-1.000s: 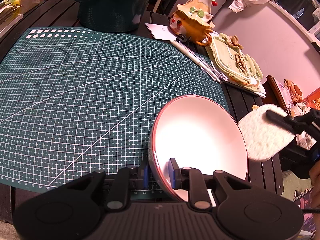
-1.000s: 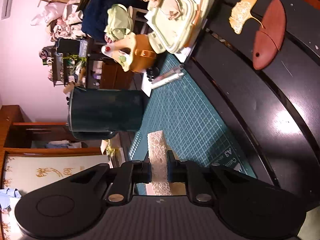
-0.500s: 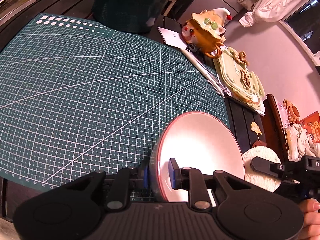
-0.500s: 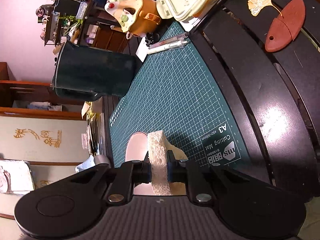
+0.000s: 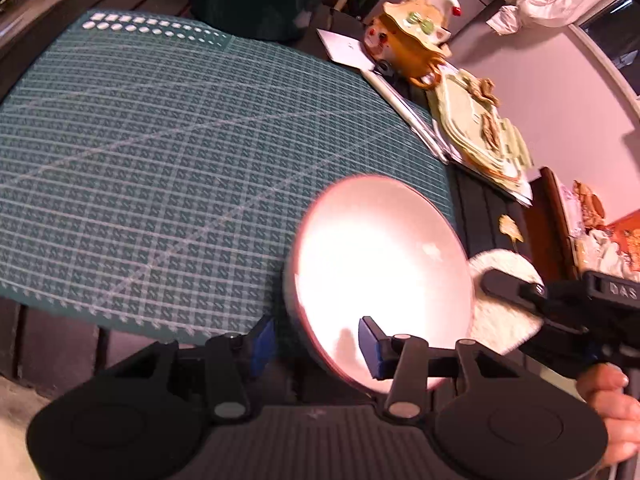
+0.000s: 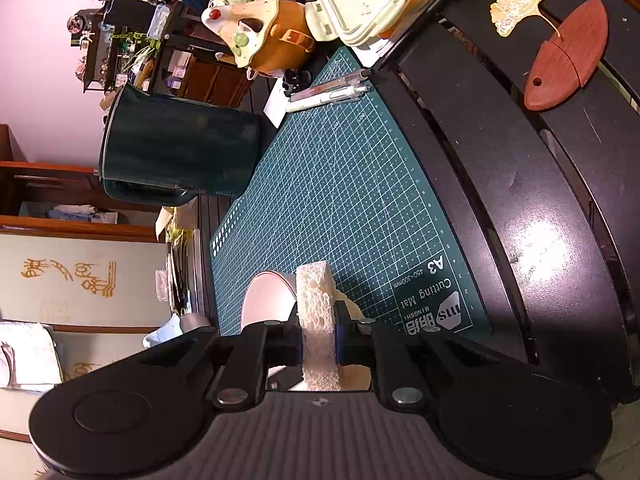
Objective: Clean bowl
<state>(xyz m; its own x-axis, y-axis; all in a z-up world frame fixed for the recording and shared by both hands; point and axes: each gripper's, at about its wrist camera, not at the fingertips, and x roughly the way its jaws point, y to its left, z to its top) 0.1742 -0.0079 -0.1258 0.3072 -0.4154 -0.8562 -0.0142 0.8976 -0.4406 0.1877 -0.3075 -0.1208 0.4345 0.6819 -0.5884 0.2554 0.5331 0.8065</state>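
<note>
Behind the blurred bowl (image 5: 380, 272), half the sponge (image 5: 504, 304) hides, pinched by the right gripper (image 6: 318, 334); the left gripper (image 5: 316, 340), jaws spread, straddles the bowl's rim above the cutting mat (image 5: 160, 160).

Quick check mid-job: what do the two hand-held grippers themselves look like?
Both hand-held grippers, left and right, are matte black with ribbed bodies, round side discs, silver pivot screws and blue finger pads. The right one bears white lettering, "DAS". A bare hand holds it; no sleeve shows.

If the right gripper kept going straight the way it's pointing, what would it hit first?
Probably the pink-rimmed bowl, just ahead of the white sponge in the right gripper; otherwise the green cutting mat. Depth is unclear.
</note>
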